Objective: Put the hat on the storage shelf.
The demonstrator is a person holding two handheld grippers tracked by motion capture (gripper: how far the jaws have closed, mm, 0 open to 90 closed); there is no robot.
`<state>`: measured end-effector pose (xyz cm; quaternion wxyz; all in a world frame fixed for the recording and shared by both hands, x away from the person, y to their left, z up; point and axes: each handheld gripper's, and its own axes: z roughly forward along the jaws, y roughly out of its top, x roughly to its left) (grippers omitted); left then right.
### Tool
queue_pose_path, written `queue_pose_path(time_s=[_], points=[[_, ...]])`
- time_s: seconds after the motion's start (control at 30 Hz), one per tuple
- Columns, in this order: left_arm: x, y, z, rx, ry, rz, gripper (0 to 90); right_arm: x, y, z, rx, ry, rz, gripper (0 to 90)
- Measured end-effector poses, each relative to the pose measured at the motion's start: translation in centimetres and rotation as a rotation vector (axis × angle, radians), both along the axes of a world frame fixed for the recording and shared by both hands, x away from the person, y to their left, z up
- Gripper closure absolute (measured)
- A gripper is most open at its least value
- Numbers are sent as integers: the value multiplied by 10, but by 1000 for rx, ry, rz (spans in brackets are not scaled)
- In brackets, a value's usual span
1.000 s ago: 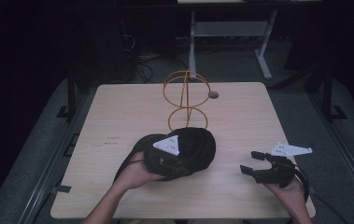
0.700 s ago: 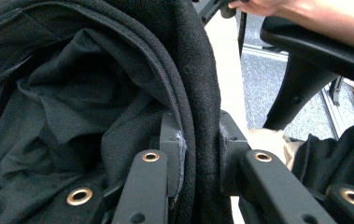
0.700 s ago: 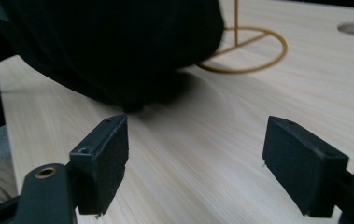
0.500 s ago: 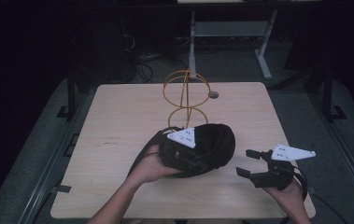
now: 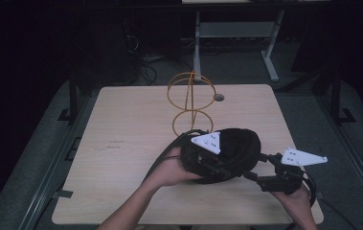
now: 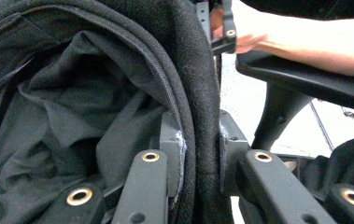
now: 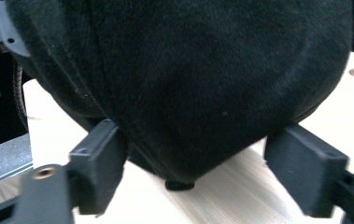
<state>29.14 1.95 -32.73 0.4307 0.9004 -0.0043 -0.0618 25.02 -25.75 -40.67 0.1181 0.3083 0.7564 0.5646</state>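
A black felt hat [image 5: 236,143] hangs just above the wooden table [image 5: 121,143], front right of centre. My left gripper [image 5: 222,168] is shut on its brim. In the left gripper view the pads [image 6: 174,158] pinch the brim edge beside the hat's dark lining [image 6: 95,93]. My right gripper [image 5: 255,166] points at the hat from the right. In the right gripper view the crown [image 7: 188,70] bulges down between the spread jaws of that gripper [image 7: 200,161]. Those jaws have just been closing, and the right pad [image 7: 305,168] stands clear of the felt.
A gold wire stand [image 5: 191,103] made of rings rises behind the hat at the table's middle back. A small round hole [image 5: 219,97] lies in the tabletop to its right. Desk legs and cables stand on the dark floor beyond the far edge.
My left hand has carried the hat rightward and a little up, bringing it against the right gripper. The right hand has stayed near the front right corner.
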Motion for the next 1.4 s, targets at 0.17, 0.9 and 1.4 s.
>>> queue_pose_path(time_s=[0.17, 0.9, 1.4], points=[[-2, -6, -1, -7, -6, -2, 761, -3, -2, 1, 18, -13, 22, 695], [6, 13, 4, -121, -2, 107, 606, -16, -1, 45, 1, -158, -44, 854], [0, 38, 12, -90, -86, 184, 425, -6, -8, 77, -40, -161, -84, 855]])
